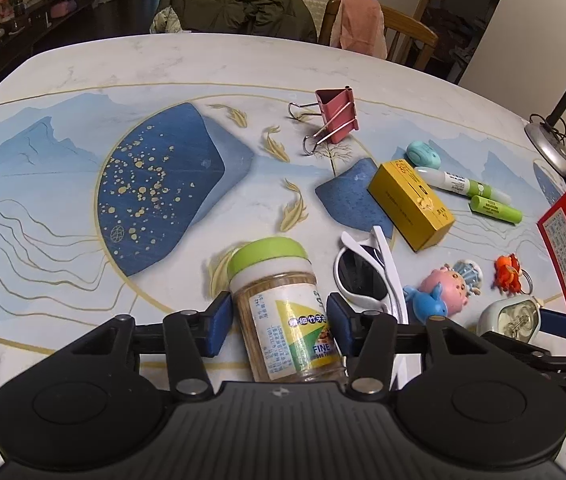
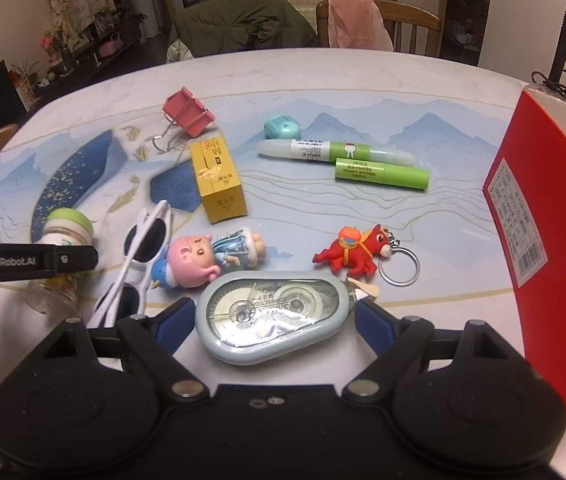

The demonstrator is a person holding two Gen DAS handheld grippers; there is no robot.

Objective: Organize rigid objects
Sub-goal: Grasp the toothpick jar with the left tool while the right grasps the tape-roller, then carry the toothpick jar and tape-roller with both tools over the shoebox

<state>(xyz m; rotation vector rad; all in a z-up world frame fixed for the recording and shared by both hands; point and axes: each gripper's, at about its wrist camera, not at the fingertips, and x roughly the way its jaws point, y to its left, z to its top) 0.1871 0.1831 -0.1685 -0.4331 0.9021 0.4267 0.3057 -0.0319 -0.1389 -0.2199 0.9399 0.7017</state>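
The left tongs (image 1: 279, 320) straddle a toothpick jar (image 1: 283, 312) that lies on its side near the tabletop's (image 1: 83, 64) near edge, green lid pointing toward the far edge. Both blue pads sit at the clear body just below the lid; whether they already press on it I cannot tell. The jar looks light and stiff, but its round, smooth plastic would probably roll or slip, so a hold across the labelled middle seems safest.

The right tongs (image 2: 275, 316) stand spread around a correction tape dispenser (image 2: 271, 316) lying flat near the same edge, pads clear of its shell. It is likely light, hard and slick; its narrower waist suits a pinch better than the tip.

Between the two lie white sunglasses (image 1: 367, 276) and a pig figurine (image 2: 199, 260); a red box (image 2: 539, 216) stands at the right edge.
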